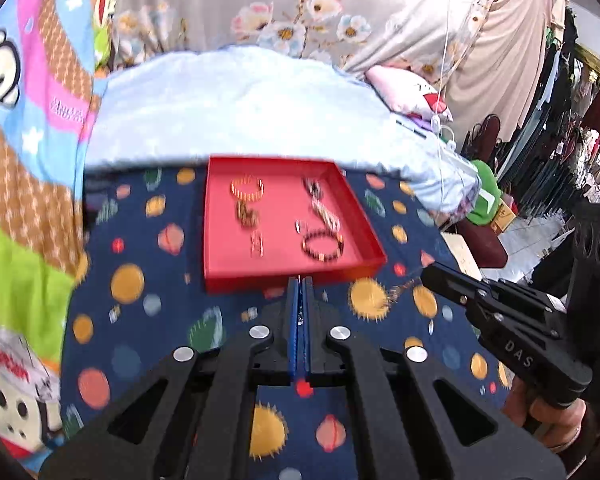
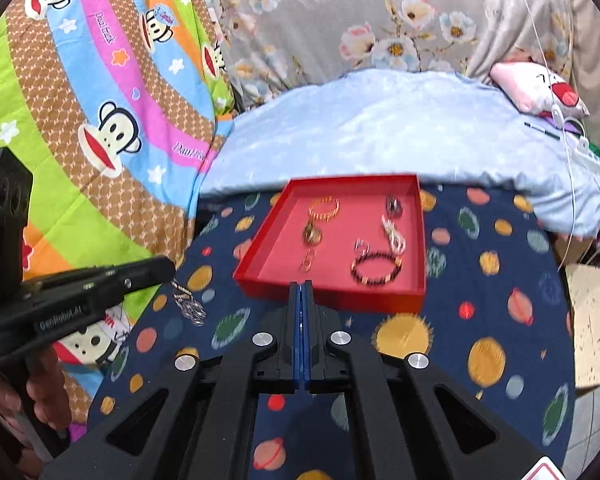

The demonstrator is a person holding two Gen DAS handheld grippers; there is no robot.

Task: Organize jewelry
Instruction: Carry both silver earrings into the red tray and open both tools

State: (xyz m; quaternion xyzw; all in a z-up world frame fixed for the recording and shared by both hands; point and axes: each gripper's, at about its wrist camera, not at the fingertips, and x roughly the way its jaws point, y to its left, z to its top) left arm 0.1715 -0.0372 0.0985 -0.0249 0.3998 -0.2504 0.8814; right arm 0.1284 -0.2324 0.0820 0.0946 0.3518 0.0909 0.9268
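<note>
Two grippers hover before a red tray (image 2: pixel 256 264) of bracelets and rings on a planet-print tabletop (image 2: pixel 480 320): the left gripper (image 2: pixel 172 270) pinches a dangling silver chain (image 2: pixel 190 304), the right gripper (image 2: pixel 303 285) is closed, seemingly empty, so lowering slowly should keep the chain untangled.

- Motion blur is smearing the jewelry in the red tray (image 1: pixel 220 216), so small pieces are staying unidentifiable.
- The left gripper (image 2: pixel 168 266) is dangling something chain-like (image 2: pixel 188 304), too blurred to name.
- The picture's edge is cropping the hand (image 1: pixel 548 412).
</note>
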